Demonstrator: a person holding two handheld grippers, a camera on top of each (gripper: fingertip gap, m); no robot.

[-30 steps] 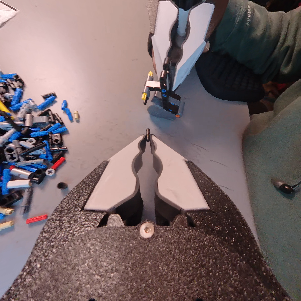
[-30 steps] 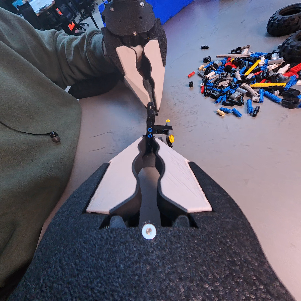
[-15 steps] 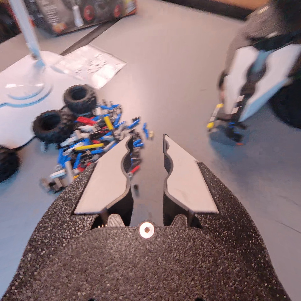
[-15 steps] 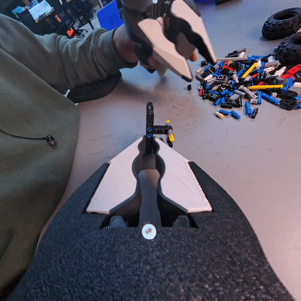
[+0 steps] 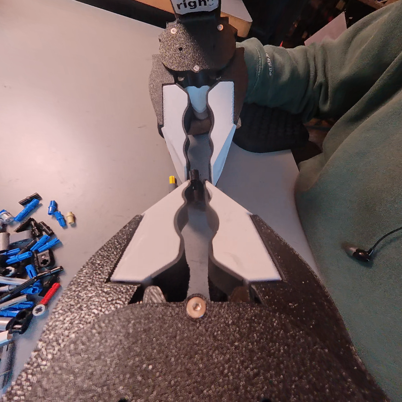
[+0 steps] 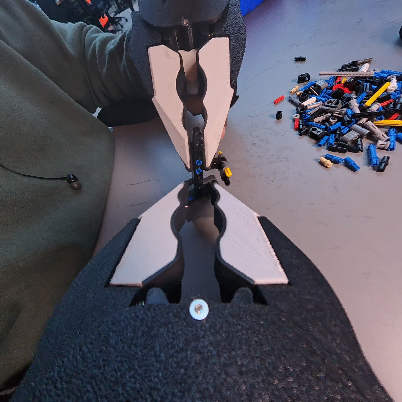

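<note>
Your right tongs [image 6: 199, 185] clamp the black beam assembly [image 6: 198, 161] upright over the grey surface [image 6: 304, 217], your left tongs [image 5: 196, 185] nearly closed around its top end, loose parts pile [image 6: 352, 113] well apart

Smooth grey tabletop [image 5: 76, 97], a blue bin [image 6: 252, 6] at its far edge, dim cluttered room beyond.

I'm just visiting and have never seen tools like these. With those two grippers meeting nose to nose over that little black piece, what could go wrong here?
1. The black assembly sits narrowly between the right gripper fingers; a push from the left gripper might twist it loose.
2. The small black pin at the left gripper's tips looks barely held and could drop onto the grey table.
3. The yellow-tipped side part sticks out unsupported and might get knocked.
</note>
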